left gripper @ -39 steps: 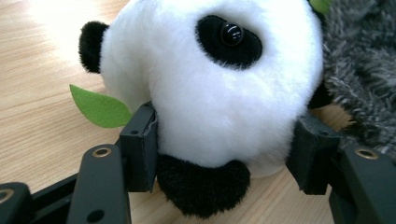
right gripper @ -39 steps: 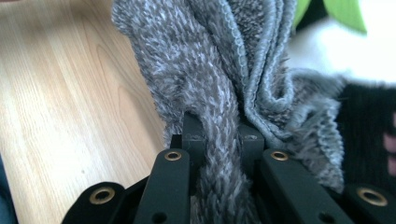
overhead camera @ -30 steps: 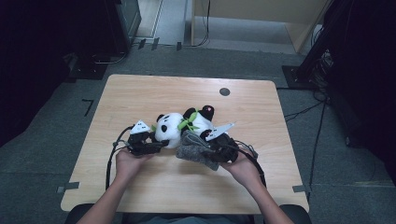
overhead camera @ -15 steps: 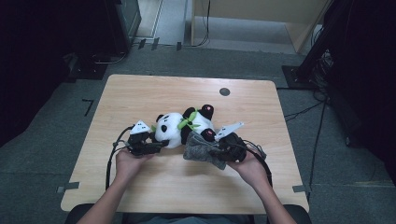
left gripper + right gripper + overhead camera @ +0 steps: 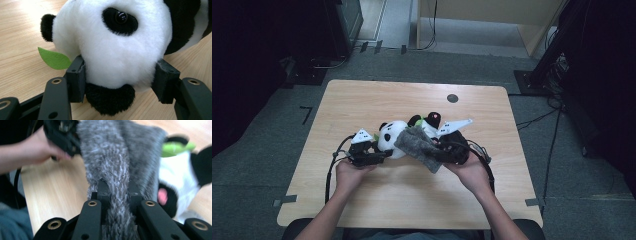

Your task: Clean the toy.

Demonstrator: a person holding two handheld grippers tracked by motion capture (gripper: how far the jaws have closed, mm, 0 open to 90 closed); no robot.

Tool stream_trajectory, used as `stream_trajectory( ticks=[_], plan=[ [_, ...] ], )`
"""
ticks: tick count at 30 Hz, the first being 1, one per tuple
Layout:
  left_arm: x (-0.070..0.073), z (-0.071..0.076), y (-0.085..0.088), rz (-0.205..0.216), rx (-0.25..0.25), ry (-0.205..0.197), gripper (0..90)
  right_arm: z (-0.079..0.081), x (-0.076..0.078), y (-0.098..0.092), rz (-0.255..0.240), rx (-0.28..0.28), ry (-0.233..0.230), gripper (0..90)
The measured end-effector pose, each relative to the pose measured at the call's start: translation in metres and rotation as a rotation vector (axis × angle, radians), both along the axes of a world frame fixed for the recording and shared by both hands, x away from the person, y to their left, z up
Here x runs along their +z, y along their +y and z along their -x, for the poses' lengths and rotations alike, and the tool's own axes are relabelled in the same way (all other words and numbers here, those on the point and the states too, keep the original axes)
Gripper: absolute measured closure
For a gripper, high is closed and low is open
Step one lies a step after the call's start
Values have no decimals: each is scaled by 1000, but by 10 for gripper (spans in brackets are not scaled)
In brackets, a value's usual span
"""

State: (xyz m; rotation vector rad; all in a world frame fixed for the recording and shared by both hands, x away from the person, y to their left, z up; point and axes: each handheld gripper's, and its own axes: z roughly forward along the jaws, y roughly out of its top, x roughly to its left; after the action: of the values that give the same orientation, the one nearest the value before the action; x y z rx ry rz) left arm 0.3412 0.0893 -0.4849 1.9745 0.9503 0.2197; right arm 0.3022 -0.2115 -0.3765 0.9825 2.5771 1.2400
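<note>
While one plush panda (image 5: 398, 137) lies near the middle of the light wooden table (image 5: 362, 100), one grey fuzzy cloth (image 5: 419, 146) hangs draped over its body, and two grippers work on them. In the left gripper view the left gripper (image 5: 120, 75) has its pads pressed against both sides of the panda's white head, a green felt leaf (image 5: 53, 58) just beside one pad. The panda is white with black ears, eye patches and limbs, and a pink paw pad. Pinched narrowly, the right gripper (image 5: 117, 192) holds a fold of the cloth.
</note>
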Motion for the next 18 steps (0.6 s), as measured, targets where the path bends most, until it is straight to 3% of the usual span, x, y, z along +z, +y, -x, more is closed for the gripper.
stream_trajectory(
  ticks=[5, 10, 11, 14, 18],
  plan=[
    [0, 0, 0, -8, -2, -6, 387, -16, 15, 14, -38, -33, -51, 790],
    [0, 1, -1, -12, -3, -11, 386, -31, 20, 35, -39, -41, -79, 789],
    [1, 1, -1, -15, -3, -14, 386, -38, 19, 52, -11, -31, -89, 786],
    [1, 1, -1, -16, -3, -15, 384, -48, 12, 72, 18, -17, -80, 785],
    [1, 1, -1, -13, -4, -10, 382, -57, -6, 94, 103, -19, -68, 787]
  ],
)
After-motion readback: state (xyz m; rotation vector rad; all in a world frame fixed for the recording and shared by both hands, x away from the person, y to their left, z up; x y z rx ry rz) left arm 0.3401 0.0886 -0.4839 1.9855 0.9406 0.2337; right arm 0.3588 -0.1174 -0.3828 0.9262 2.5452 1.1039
